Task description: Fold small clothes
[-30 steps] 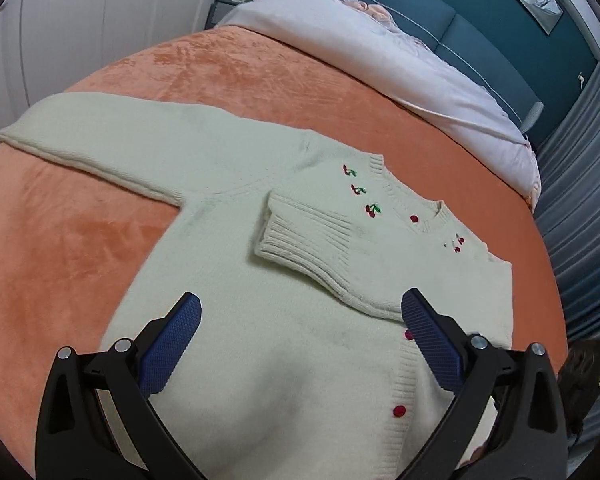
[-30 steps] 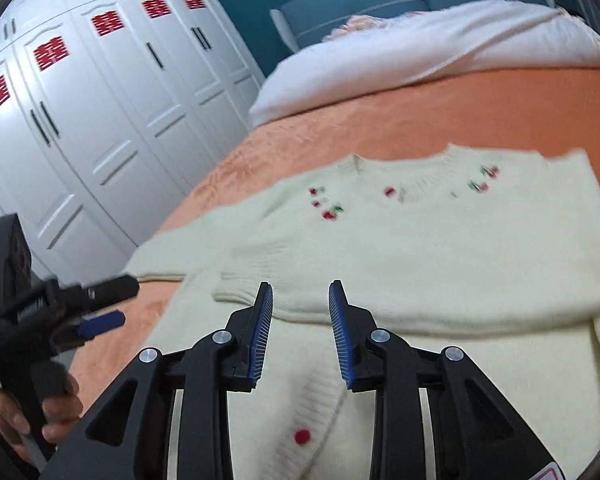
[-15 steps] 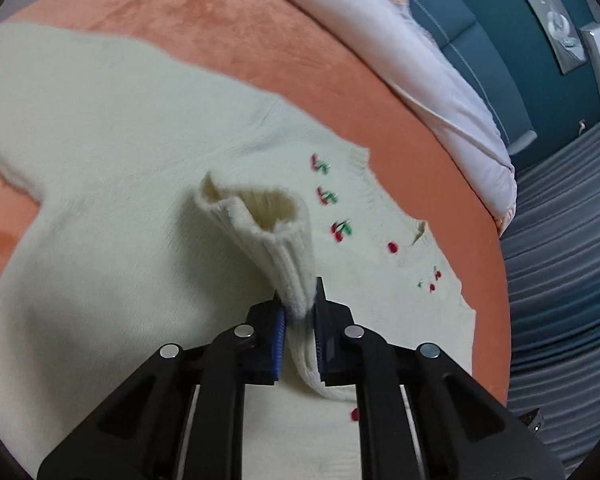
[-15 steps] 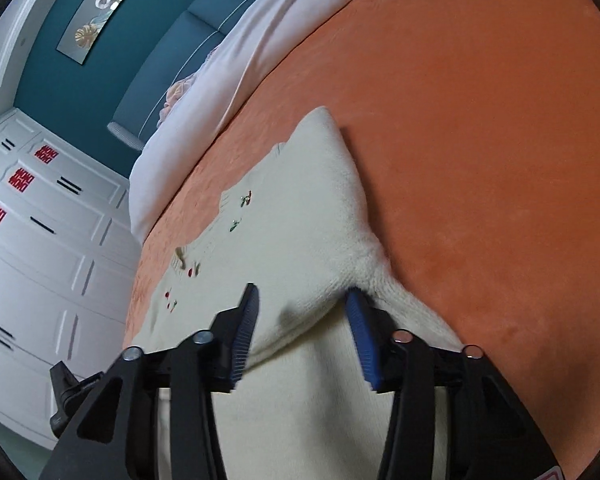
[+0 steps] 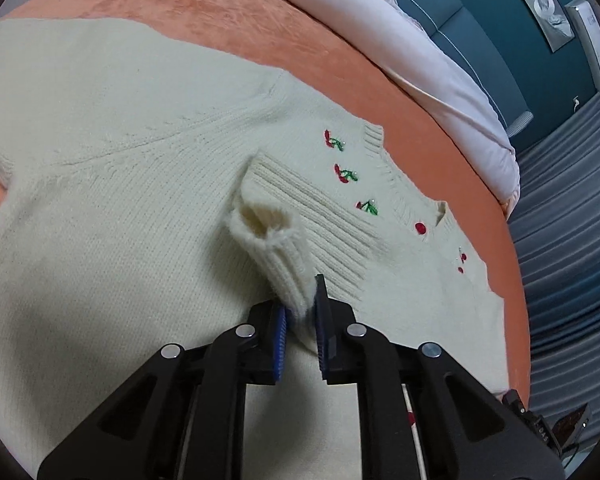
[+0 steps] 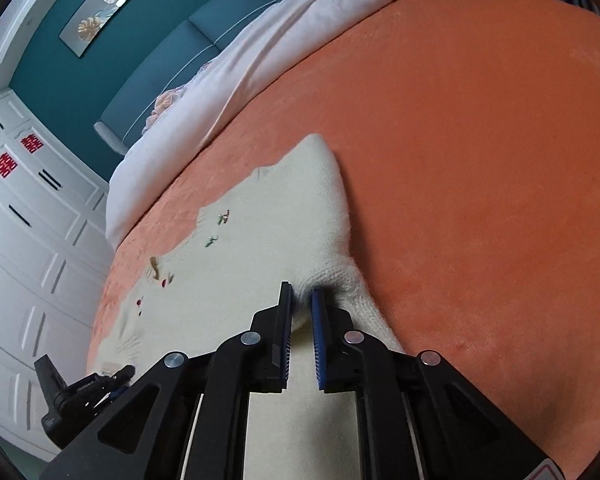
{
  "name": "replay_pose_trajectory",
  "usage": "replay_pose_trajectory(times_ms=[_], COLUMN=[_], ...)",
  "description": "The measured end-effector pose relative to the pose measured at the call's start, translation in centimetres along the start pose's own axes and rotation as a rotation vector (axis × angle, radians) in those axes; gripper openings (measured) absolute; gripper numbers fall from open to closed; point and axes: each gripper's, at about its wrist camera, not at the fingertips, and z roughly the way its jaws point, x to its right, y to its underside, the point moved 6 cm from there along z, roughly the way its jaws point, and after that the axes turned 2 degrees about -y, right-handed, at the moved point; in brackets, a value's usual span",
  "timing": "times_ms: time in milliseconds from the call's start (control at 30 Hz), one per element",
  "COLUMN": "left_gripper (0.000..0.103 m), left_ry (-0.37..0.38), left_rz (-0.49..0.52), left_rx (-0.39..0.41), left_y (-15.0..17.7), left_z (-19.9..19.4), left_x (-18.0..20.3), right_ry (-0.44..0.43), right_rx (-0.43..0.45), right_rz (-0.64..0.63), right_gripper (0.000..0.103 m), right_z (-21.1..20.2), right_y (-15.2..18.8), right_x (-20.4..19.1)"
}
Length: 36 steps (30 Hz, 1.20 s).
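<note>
A cream knit cardigan [image 5: 112, 168] with cherry embroidery and red buttons lies flat on an orange bedspread [image 5: 228, 12]. One sleeve is folded across the chest. My left gripper [image 5: 300, 312] is shut on that sleeve's ribbed cuff [image 5: 276, 248], which is lifted slightly. In the right wrist view the cardigan [image 6: 260, 248] lies ahead. My right gripper [image 6: 301, 304] is shut on a fold of the cardigan at its right side edge, near the shoulder. The left gripper [image 6: 84, 392] shows at the lower left of that view.
A white duvet [image 5: 420, 64] and pillows lie at the head of the bed against a teal headboard [image 6: 148, 80]. White wardrobe doors [image 6: 28, 240] stand to the left. Bare orange bedspread [image 6: 480, 200] stretches to the right of the cardigan.
My left gripper closed on the folded sleeve's cuff and has lifted it. My right gripper moved to the cardigan's right edge and closed on a fold there.
</note>
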Motion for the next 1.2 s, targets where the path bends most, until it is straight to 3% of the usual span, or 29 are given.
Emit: replay_pose_trajectory(times_ms=[100, 167, 267, 300, 333, 367, 400, 467, 533, 667, 767, 867, 967, 1000, 1033, 1100, 1200], left_gripper=[0.013, 0.013, 0.013, 0.013, 0.014, 0.015, 0.02, 0.039, 0.067, 0.073, 0.073, 0.071, 0.052, 0.026, 0.011, 0.011, 0.01], left_ry=[-0.005, -0.007, 0.008, 0.016, 0.027, 0.037, 0.045, 0.048, 0.009, -0.124, -0.215, -0.198, -0.192, -0.196, -0.2, -0.211, -0.13], left_rz=[0.016, 0.031, 0.019, 0.009, -0.001, -0.012, -0.02, -0.044, -0.105, -0.346, -0.563, -0.703, -0.726, -0.715, -0.704, -0.647, -0.354], left_rx=[0.006, 0.011, 0.012, 0.007, 0.0, -0.005, -0.003, 0.056, 0.134, 0.278, 0.372, 0.449, 0.451, 0.416, 0.386, 0.419, 0.487], left_y=[-0.2, 0.0, -0.1, -0.1, -0.3, -0.4, -0.6, -1.5, -2.9, -6.5, -8.8, -11.3, -13.9, -14.7, -15.4, -16.6, -18.3], left_z=[0.3, 0.2, 0.3, 0.1, -0.1, -0.6, -1.3, -4.2, -7.5, -14.1, -18.2, -20.5, -20.6, -19.9, -19.3, -19.8, -21.6], left_x=[-0.3, -0.3, -0.5, -0.6, -0.7, -0.9, -1.2, -2.9, -6.7, -18.8, -28.4, -34.4, -35.8, -35.8, -35.2, -32.4, -20.7], right_ry=[0.023, -0.008, 0.044, 0.104, 0.15, 0.126, 0.109, 0.129, 0.11, 0.082, 0.06, 0.041, 0.05, 0.054, 0.055, 0.05, 0.033], right_rx=[0.079, 0.077, 0.008, -0.051, -0.108, -0.126, -0.101, -0.078, -0.051, -0.085, -0.133, -0.175, -0.214, -0.222, -0.226, -0.222, -0.202], right_rz=[-0.066, -0.125, -0.236, -0.234, -0.212, -0.179, -0.16, -0.194, -0.261, -0.353, -0.32, -0.261, -0.274, -0.288, -0.299, -0.317, -0.333], right_gripper=[0.009, 0.009, 0.009, 0.009, 0.0, 0.0, 0.0, 0.004, 0.012, 0.012, 0.012, 0.012, 0.019, 0.02, 0.022, 0.022, 0.025], right_z=[-2.9, -2.9, 0.9, 3.3, 4.6, 5.1, 4.4, 2.4, -0.2, -3.7, -5.9, -7.3, -7.7, -7.8, -8.0, -8.3, -8.8], right_y=[-0.2, -0.8, -1.0, -0.6, -0.1, 0.4, 0.1, 0.2, 1.9, 7.2, 10.7, 13.0, 14.6, 14.9, 15.0, 15.1, 14.5], right_x=[-0.6, -2.4, -3.3, -2.0, 0.2, 1.5, 1.4, 0.2, -1.2, -1.9, -1.3, -0.9, -1.4, -1.8, -2.1, -2.6, -3.5])
